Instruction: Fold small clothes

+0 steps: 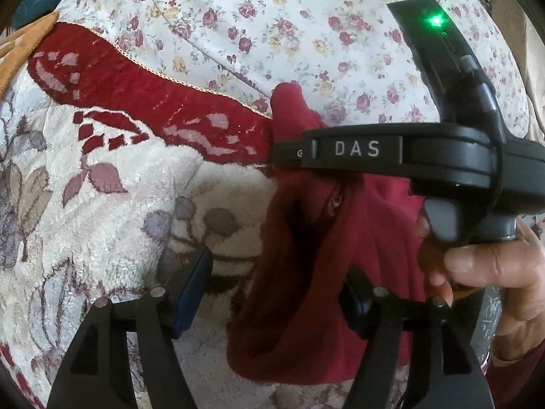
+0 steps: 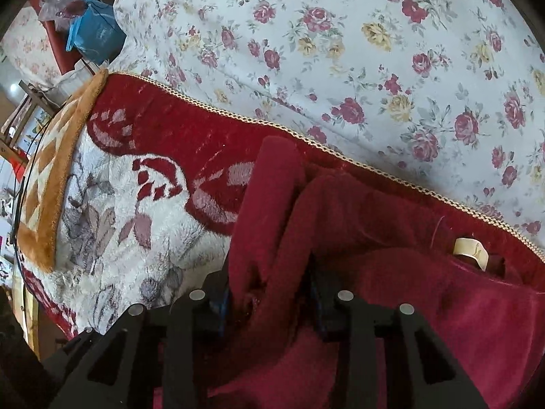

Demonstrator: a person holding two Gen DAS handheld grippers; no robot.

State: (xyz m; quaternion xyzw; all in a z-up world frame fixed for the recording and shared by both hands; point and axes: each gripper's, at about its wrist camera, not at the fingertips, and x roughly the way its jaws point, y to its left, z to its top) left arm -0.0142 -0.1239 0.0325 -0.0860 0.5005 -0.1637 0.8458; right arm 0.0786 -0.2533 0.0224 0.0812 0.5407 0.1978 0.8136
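1. While the left gripper [image 1: 276,293] stands with its jaws wide apart, a hanging fold of the dark red garment [image 1: 306,289] drops between them; the blue pad of its left finger [image 1: 190,293] is clear of the cloth, and the other finger is half hidden behind the fold, so no pinch is seen there.
2. Just ahead of this gripper and above it, the right gripper [image 1: 287,153] crosses the left wrist view sideways — its black body bears the letters "DAS" and a green light, and a hand [image 1: 490,272] holds its handle at the right.
3. Seen from its own camera, the right gripper [image 2: 269,306] has its two fingers pressed on a bunched ridge of the garment [image 2: 340,238], gripping it between the blue pads.
4. To the right of this gripper the garment spreads out flat, with a small cream label [image 2: 471,248] near its far edge.
5. Under and to the left of both grippers lies a plush blanket [image 2: 143,238], white with a red border and grey leaves.
6. Beyond the blanket edge is a floral sheet [image 2: 374,68] — and far to the left a blue bag [image 2: 93,34].
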